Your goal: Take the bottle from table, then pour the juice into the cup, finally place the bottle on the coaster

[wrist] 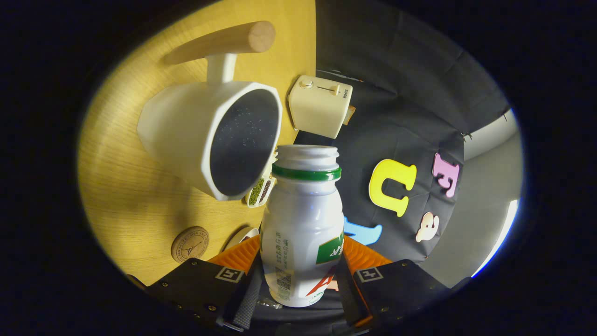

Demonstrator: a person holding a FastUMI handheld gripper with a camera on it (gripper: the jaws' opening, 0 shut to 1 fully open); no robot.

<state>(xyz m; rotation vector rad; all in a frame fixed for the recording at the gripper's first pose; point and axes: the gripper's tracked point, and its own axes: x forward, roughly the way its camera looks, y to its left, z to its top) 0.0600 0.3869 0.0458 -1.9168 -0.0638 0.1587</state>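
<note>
now clamped by gripper (298, 284) low on bottle (301, 224), mouth tipped at cup (212, 137) near table (135, 196) edge; light, smooth, probably slippery plastic, best held mid-body.

On my feed, a wooden table (130, 186) bears a white cup (186, 135), cork coaster (190, 244) and cream toaster (319, 106).

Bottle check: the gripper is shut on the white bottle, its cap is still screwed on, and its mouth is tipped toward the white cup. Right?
Not quite. The gripper view shows the bottle uncapped: its mouth is open above the green neck ring. The rest holds: the gripper is shut on it, mouth beside the rim of the cup.
</note>
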